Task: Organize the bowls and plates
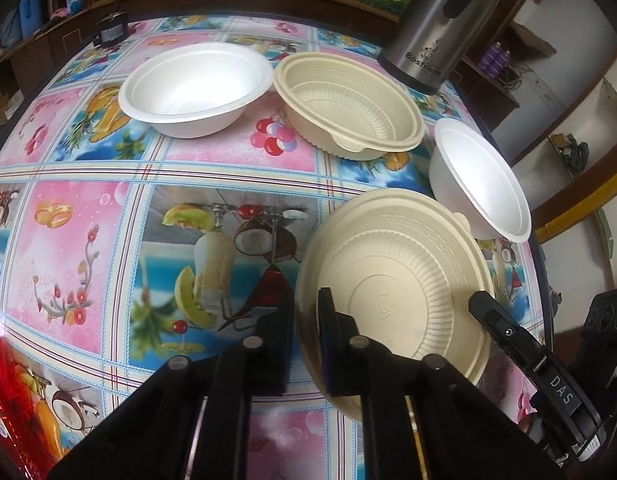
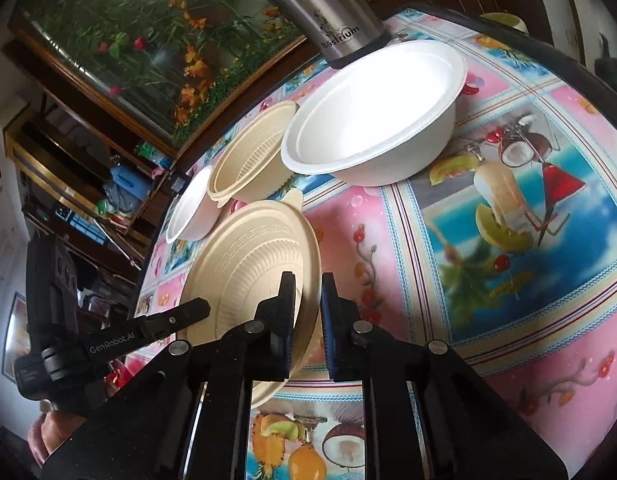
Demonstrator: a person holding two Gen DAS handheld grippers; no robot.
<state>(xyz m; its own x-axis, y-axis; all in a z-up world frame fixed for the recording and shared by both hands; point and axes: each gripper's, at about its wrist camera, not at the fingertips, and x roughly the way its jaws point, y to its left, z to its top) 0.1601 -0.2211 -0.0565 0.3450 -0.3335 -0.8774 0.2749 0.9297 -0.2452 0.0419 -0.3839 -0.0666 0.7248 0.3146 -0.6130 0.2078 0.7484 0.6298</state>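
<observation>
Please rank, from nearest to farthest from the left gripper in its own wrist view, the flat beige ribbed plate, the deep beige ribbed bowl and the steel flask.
1. Flat beige ribbed plate: gripped at its rim by the left gripper.
2. Deep beige ribbed bowl: mid-table, beyond the plate.
3. Steel flask: far right edge.

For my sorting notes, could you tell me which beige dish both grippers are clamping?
The shallow beige plate nearest the cameras; the deeper beige bowl sits untouched farther back.
</observation>
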